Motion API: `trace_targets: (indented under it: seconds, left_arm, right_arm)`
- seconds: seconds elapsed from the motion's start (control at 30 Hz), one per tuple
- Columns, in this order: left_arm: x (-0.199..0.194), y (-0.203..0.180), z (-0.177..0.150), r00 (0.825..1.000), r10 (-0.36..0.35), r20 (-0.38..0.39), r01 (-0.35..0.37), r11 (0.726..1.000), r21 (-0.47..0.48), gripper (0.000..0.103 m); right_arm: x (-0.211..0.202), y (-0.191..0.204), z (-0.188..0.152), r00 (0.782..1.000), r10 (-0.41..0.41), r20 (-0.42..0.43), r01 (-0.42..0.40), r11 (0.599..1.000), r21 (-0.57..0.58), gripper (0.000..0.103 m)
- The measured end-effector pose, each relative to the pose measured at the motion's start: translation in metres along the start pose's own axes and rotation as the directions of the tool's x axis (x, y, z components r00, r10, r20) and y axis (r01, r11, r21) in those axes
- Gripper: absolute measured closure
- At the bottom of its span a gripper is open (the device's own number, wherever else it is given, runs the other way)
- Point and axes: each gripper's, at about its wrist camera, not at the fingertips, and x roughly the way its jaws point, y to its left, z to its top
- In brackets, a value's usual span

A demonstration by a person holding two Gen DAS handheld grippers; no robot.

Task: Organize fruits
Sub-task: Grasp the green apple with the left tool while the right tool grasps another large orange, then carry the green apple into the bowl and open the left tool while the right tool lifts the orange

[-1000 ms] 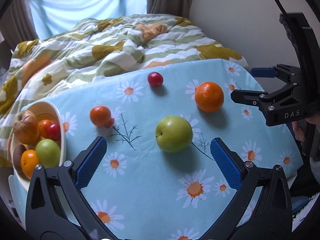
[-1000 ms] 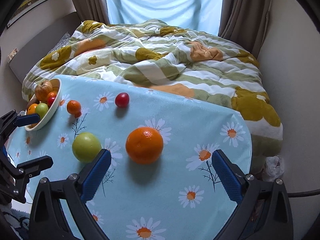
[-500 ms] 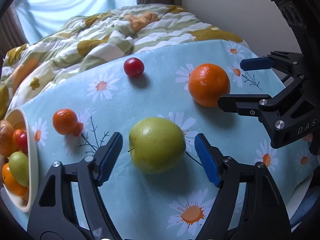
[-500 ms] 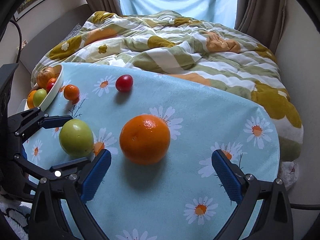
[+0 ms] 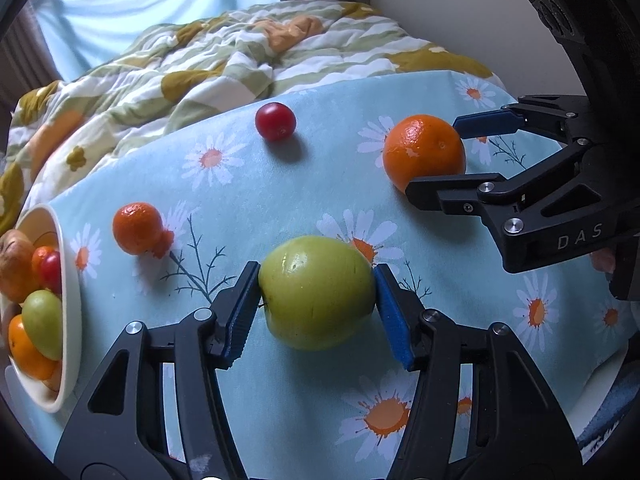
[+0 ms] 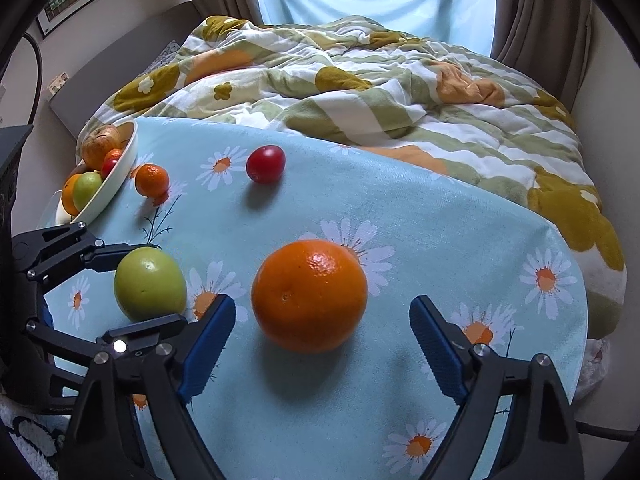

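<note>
Green apple (image 5: 316,292) is being squeezed between both pads of the left gripper (image 5: 316,300) on the daisy tablecloth (image 5: 224,200); orange (image 6: 309,295) is being straddled, untouched, by the wide-spread right gripper (image 6: 320,340).

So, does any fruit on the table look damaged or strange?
Yes: the small mandarin near the bowl has a loose orange piece touching its side, perhaps torn peel. The green apple and big orange look whole.
</note>
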Motion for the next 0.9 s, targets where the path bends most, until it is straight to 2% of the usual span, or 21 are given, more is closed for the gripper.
trace_targets:
  seconds: [0.1,0.2,0.37,0.5,0.9]
  left_arm:
    - [-0.002,0.002,-0.003,1.000,0.005,-0.002,-0.005,1.000,-0.015,0.041]
    - [-0.004,0.005,-0.006,1.000,0.008,-0.003,-0.008,1.000,-0.031,0.041]
    - [-0.006,0.012,-0.009,1.000,0.020,-0.004,-0.020,0.998,-0.055,0.041]
    - [-0.014,0.019,-0.012,1.000,0.026,0.007,-0.025,0.996,-0.083,0.041]
    - [-0.065,0.042,-0.020,0.996,0.052,0.072,-0.039,0.984,-0.174,0.041]
  right_arm:
    - [0.004,0.002,0.001,1.000,0.007,-0.006,-0.007,1.000,-0.006,0.030]
    - [0.009,0.002,0.002,1.000,0.011,-0.016,-0.011,1.000,-0.009,0.034]
    - [0.013,0.005,0.005,1.000,0.018,-0.019,-0.018,1.000,-0.019,0.047]
    - [0.010,0.011,0.006,1.000,0.002,-0.010,-0.002,0.999,-0.041,0.048]
    - [-0.021,0.041,0.022,0.999,0.033,0.042,-0.030,0.998,-0.062,0.048]
